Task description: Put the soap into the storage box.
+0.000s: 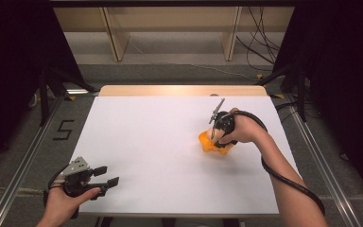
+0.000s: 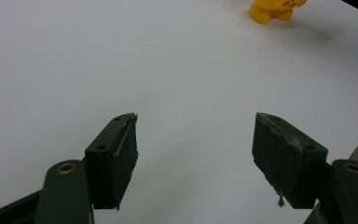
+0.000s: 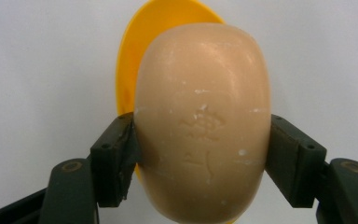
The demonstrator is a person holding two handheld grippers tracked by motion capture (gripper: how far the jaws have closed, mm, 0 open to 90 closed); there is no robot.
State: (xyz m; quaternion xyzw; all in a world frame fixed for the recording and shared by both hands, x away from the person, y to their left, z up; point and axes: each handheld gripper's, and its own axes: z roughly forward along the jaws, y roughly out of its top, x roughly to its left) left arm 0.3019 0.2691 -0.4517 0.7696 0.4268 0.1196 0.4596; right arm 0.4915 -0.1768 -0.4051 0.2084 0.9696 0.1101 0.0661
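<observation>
A beige oval soap bar point(image 3: 200, 93) with a stamped mark sits between the jaws of my right gripper point(image 3: 200, 135), and both pads press on its sides. Behind it lies a yellow dish point(image 3: 130, 60). In the high view the right gripper point(image 1: 216, 135) points down at the yellow dish point(image 1: 208, 143) on the right half of the white table point(image 1: 160, 142). My left gripper point(image 1: 106, 176) rests near the table's front left corner, open with nothing between its jaws. In the left gripper view the left gripper point(image 2: 196, 130) faces bare white surface, and the yellow dish point(image 2: 272, 10) stands far off.
Beyond the table's far edge stand wooden shelf legs point(image 1: 116, 40) and loose cables point(image 1: 260, 47) on the floor. Metal rails point(image 1: 28, 156) run along both sides. A black "5" mark point(image 1: 62, 130) is on the floor at the left.
</observation>
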